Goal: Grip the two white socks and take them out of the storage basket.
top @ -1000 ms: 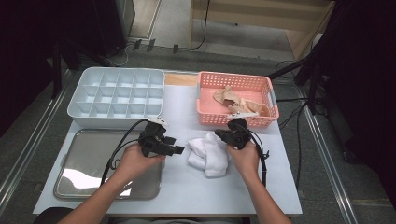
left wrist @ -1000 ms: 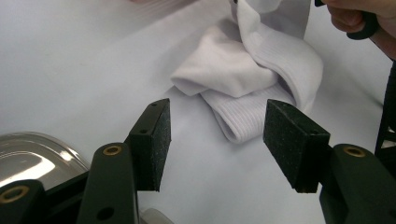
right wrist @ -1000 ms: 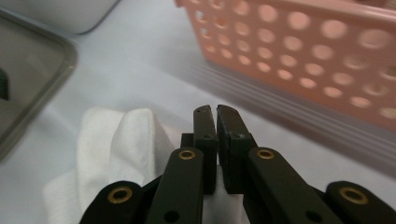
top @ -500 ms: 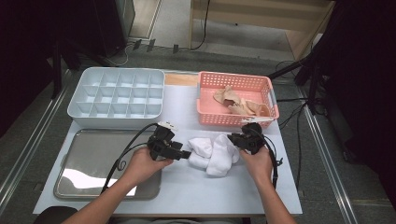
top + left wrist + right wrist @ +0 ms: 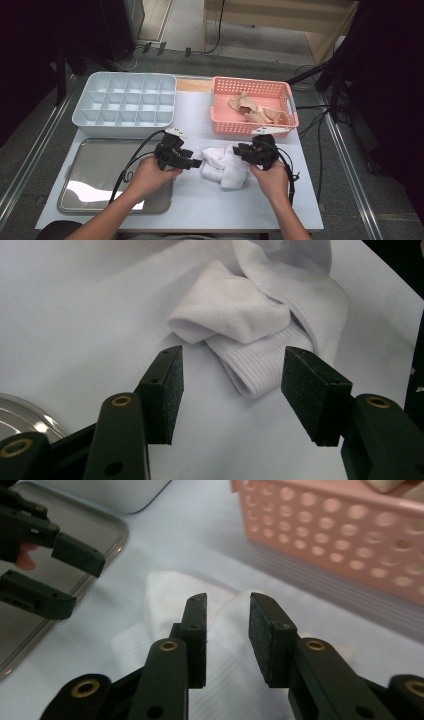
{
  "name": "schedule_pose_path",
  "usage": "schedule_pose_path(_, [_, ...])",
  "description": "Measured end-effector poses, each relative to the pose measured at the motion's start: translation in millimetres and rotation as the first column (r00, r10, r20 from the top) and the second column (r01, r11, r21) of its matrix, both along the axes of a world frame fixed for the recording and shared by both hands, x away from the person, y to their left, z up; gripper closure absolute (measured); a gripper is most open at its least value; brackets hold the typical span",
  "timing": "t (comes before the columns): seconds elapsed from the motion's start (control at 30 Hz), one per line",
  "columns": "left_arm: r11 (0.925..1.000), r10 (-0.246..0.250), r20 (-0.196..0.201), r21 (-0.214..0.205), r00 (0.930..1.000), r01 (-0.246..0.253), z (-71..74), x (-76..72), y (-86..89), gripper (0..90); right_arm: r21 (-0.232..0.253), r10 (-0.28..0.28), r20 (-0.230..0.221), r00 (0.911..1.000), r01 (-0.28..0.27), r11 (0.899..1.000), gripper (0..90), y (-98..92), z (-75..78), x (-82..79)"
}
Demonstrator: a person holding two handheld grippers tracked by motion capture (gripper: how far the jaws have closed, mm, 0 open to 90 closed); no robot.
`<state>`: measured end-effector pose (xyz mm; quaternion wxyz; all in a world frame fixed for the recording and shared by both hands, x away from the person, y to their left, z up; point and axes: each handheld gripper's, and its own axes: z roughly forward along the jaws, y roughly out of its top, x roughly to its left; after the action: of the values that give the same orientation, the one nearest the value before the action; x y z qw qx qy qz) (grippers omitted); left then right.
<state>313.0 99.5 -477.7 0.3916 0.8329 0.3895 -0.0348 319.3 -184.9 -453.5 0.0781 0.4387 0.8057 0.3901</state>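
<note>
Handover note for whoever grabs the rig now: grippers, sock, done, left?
Left gripper: open, jaws apart in front of the white socks, nothing between the pads.
Right gripper: jaws have just been opening, now open above the socks, nothing pinched between them.
Socks: bunched pile on the white table, between the two grippers, in front of the pink basket, which holds beige items.
Compartment tray and metal tray hold no socks.
Done: socks are out on the table.
Left: probably regrasp, fold or sort them; destination unclear.
</note>
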Motion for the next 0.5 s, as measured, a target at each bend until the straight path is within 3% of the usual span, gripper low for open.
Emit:
schedule_pose_path(0.17, [0.9999, 0.009, 0.01, -0.006, 0.9999, -0.009, 2.8, -2.3, 3.7, 43.2, -0.008, 0.038, -0.006, 0.9993, -0.038, 0.999, 67.2, 14.0, -7.1, -1.3])
schedule_pose_path(0.27, [0.9999, 0.011, 0.014, -0.001, 0.9998, -0.011, 3.7, -3.4, 6.5, 43.2, -0.028, 0.08, -0.006, 0.9968, -0.08, 0.996, 60.3, 29.9, -15.0, -4.2])
schedule_pose_path(0.37, [0.9998, 0.017, 0.013, -0.005, 0.9998, -0.017, 4.9, -3.8, 10.0, 43.1, -0.03, 0.1, -0.006, 0.9949, -0.101, 0.994, 54.6, 37.4, -21.0, -4.7])
schedule_pose_path(0.5, [0.9991, 0.037, 0.008, -0.022, 0.9993, -0.036, 5.5, -3.3, 15.7, 43.2, -0.067, 0.115, -0.013, 0.9933, -0.115, 0.991, 47.8, 46.6, -33.3, -3.1])
